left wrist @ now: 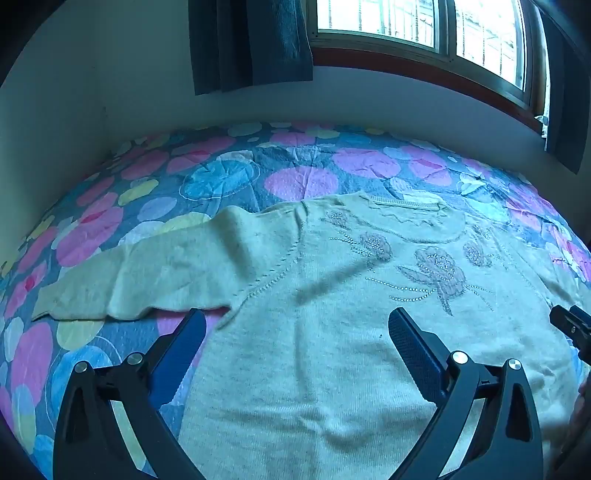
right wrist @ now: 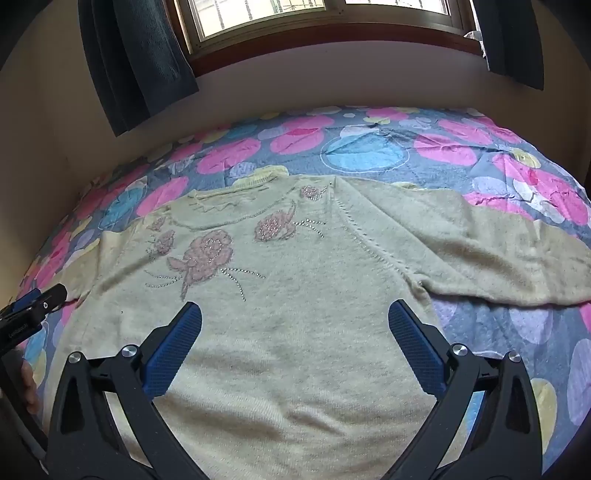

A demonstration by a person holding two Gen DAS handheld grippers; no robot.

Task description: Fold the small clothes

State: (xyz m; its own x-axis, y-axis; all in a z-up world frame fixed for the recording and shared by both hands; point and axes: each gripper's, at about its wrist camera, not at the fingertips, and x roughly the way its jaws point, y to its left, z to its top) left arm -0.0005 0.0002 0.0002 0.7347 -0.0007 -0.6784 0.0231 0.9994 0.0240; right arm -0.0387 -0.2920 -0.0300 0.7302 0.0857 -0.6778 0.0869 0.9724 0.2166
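Note:
A cream knit sweater [left wrist: 332,332] with pink beaded flowers lies flat, front up, on the bed; it also shows in the right wrist view [right wrist: 295,295]. Its neck points to the window. One sleeve [left wrist: 147,273] stretches out left, the other sleeve [right wrist: 498,254] stretches out right. My left gripper [left wrist: 297,325] is open and empty above the sweater's left side near the armpit. My right gripper [right wrist: 295,319] is open and empty above the body near the right armpit. The right gripper's tip [left wrist: 572,325] shows at the left view's right edge.
The bed has a quilt [right wrist: 369,147] with pink, blue and yellow circles. A wall [left wrist: 369,99] with a window [right wrist: 295,14] and dark curtains [right wrist: 140,62] runs behind the bed. The left gripper [right wrist: 29,310] shows at the right view's left edge.

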